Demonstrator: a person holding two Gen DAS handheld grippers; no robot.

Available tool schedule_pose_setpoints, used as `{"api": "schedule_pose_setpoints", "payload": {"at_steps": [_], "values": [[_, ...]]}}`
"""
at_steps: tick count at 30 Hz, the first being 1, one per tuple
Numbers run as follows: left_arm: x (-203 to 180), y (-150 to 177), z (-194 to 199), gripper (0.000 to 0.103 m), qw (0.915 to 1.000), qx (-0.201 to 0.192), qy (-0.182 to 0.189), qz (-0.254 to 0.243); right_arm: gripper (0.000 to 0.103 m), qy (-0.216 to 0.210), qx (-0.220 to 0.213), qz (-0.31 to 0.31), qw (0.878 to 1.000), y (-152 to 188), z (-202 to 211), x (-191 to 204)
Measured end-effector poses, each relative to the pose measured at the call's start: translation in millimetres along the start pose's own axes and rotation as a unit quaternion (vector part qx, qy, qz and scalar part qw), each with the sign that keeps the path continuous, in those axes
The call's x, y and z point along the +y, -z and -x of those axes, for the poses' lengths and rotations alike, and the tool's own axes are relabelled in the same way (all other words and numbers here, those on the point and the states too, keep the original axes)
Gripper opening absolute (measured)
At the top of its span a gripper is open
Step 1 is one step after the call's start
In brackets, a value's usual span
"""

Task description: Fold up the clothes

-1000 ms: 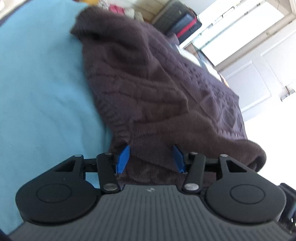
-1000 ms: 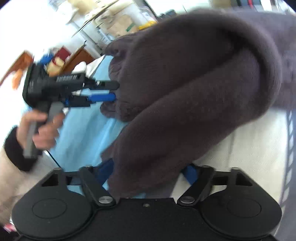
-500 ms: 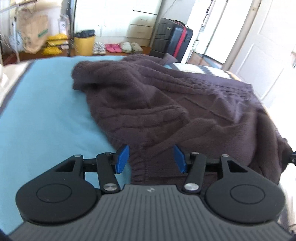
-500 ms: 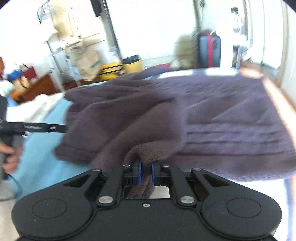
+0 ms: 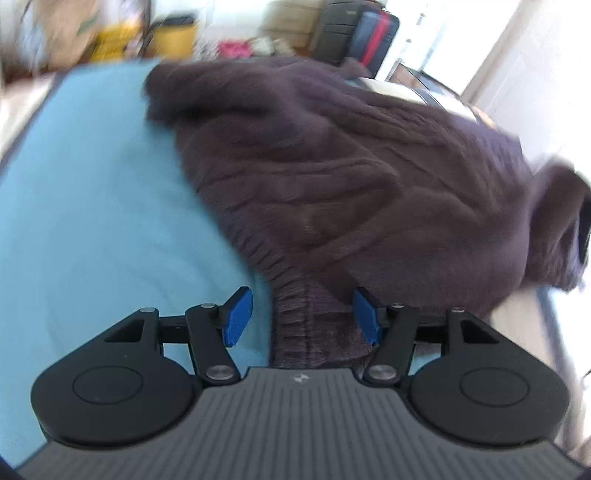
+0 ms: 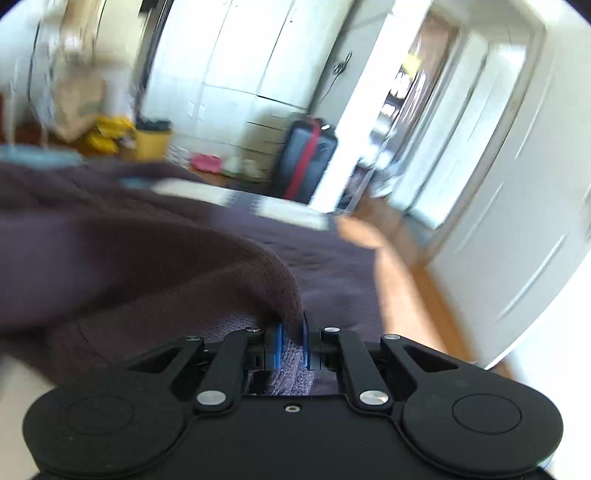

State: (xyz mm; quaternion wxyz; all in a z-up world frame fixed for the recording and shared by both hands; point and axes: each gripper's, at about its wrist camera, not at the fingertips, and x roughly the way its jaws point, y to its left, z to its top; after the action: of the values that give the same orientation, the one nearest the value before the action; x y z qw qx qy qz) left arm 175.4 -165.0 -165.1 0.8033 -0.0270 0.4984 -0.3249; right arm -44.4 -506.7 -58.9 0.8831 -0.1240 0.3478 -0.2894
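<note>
A dark brown cable-knit sweater (image 5: 332,166) lies crumpled on a light blue bed sheet (image 5: 92,203). My left gripper (image 5: 301,310) hovers low over its near ribbed hem. Its jaws are opening, and the hem lies between the blue pads (image 5: 238,314) with a gap on the left side. In the right wrist view, my right gripper (image 6: 291,341) is shut on a raised fold of the sweater (image 6: 147,266), and the cloth drapes away to the left. The picture there is blurred by motion.
A dark suitcase (image 6: 306,155) with a red stripe stands past the bed's far end, also the suitcase (image 5: 369,33) in the left wrist view. A yellow bin (image 6: 153,142) and shoes sit on the floor. White doors (image 6: 498,221) are at the right.
My right gripper closed on a sweater fold and swung up and to the right with it. My left jaws spread wider around the hem.
</note>
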Motion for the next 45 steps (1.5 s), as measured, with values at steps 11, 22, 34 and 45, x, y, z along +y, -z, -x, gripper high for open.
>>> {"api": "schedule_pose_setpoints", "payload": {"at_steps": [11, 22, 34, 45], "values": [[34, 3, -19, 0.077, 0.9790, 0.028, 0.143, 0.142, 0.021, 0.042, 0.051, 0.077, 0.995, 31, -64, 0], [-31, 13, -18, 0.014, 0.9954, 0.010, 0.086, -0.041, 0.066, -0.041, 0.124, -0.240, 0.962, 57, -28, -104], [-69, 17, 80, 0.011, 0.9783, -0.164, -0.090, -0.090, 0.078, -0.139, 0.198, -0.504, 0.829, 145, -52, -145], [-60, 73, 104, 0.011, 0.9752, -0.158, -0.155, 0.004, 0.082, -0.110, 0.153, -0.428, 0.884, 132, -57, -132]]}}
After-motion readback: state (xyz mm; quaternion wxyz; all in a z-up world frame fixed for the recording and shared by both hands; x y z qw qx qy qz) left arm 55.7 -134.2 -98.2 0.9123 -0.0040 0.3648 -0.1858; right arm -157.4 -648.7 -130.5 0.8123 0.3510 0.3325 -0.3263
